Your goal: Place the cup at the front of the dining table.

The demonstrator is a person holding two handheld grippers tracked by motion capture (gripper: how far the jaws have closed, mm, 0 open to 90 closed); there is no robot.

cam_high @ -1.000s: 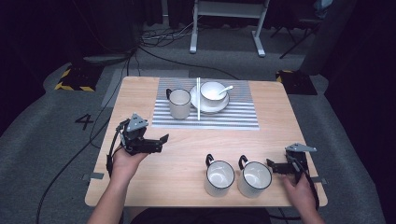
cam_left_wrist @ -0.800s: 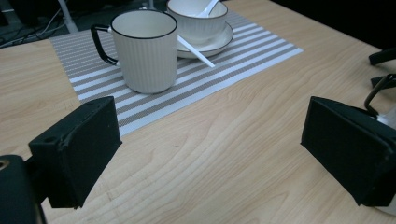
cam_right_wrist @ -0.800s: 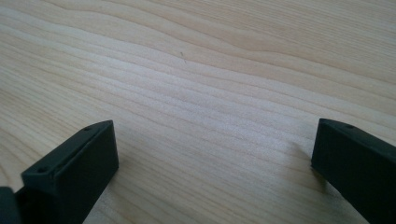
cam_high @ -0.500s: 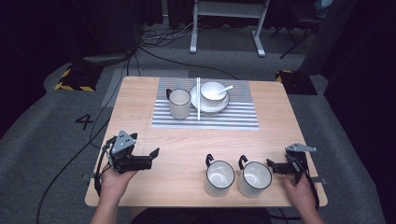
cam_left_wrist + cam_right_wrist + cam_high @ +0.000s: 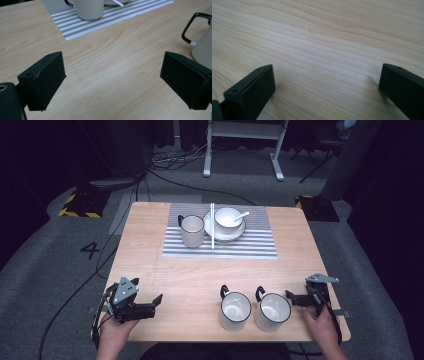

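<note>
Both tools idle, nothing held. Left tool (image 5: 156, 301) low at the near-left corner of the tabletop (image 5: 150, 250), jaws spread wide with bare wood between them; it points toward the near mugs, well apart from them. Right tool (image 5: 290, 296) at the near-right edge, jaws likewise spread over bare wood, tips just beside the right-hand enamel mug (image 5: 272, 310), whether touching I cannot tell. Second enamel mug (image 5: 235, 309) stands just left of the first, the two close together, both upright, black handles turned away toward the far side. Judgement: this reads as the approach stage, a mug pick-up not yet begun; the likely aim is carrying the near mugs to the striped placemat (image 5: 220, 240). Next move calls for the right tool to straddle the mug wall or rim and close firmly, since smooth enamel may slip; the neighbouring mug leaves little room on that side. Count: two white black-rimmed mugs near; one ribbed cup (image 5: 192, 230) on the mat; one plate (image 5: 224, 227) carrying one bowl (image 5: 228, 217) with one spoon (image 5: 241, 215); chopsticks (image 5: 212, 225) between cup and plate, number unclear; one mat.
</note>
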